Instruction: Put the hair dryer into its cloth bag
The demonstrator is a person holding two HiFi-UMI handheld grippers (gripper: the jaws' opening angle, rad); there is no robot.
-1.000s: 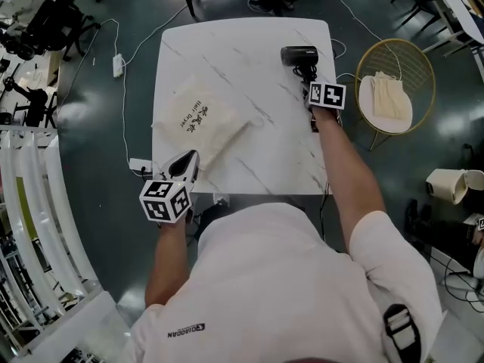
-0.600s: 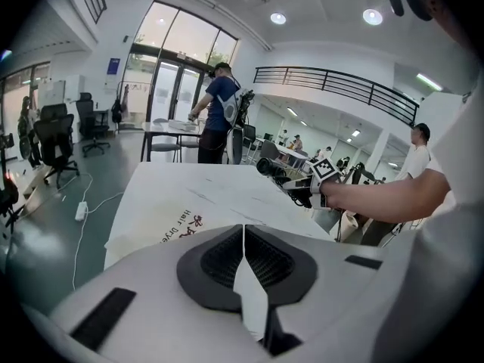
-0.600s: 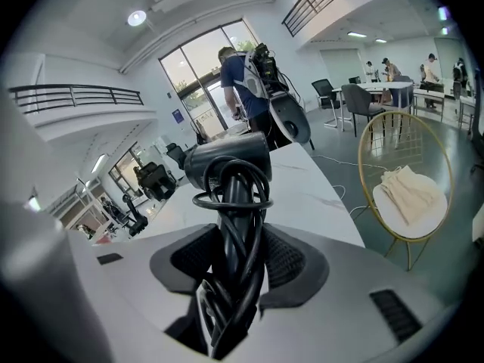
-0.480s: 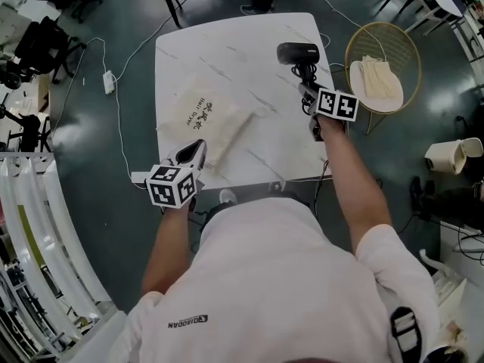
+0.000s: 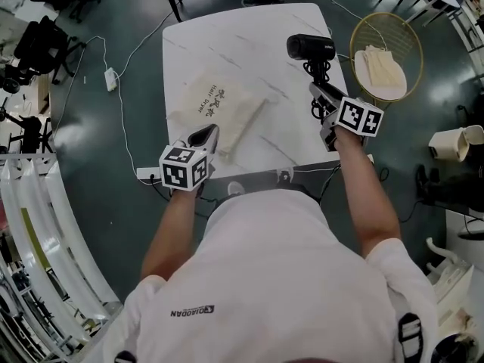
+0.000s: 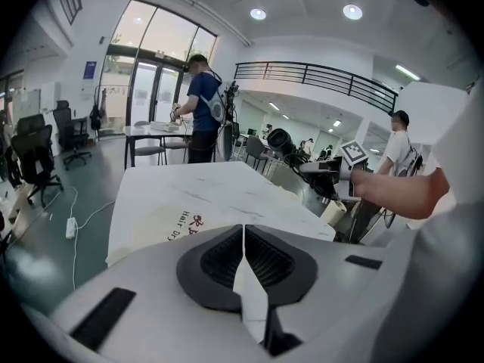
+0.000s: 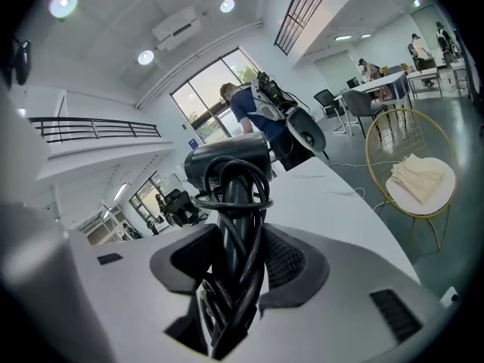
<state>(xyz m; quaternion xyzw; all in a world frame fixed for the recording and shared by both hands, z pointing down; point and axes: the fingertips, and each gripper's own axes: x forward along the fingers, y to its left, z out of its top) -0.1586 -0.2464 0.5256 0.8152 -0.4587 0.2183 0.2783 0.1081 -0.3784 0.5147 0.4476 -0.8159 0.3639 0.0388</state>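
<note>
Right gripper (image 5: 321,94) clamps the hair dryer (image 5: 310,48) by its cord-wrapped handle, head beyond the tips, and I see the cloth bag (image 5: 219,106) on the table (image 5: 227,44) off to its left (left gripper (image 5: 207,137) pinches its edge).

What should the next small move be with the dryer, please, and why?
Probably carry the dryer leftward over the table toward the bag. The right gripper is shut on its cord-wrapped handle and holds it up at the table's right side, while the left gripper pinches the near edge of the bag, which lies flat, apart from the dryer.
</note>
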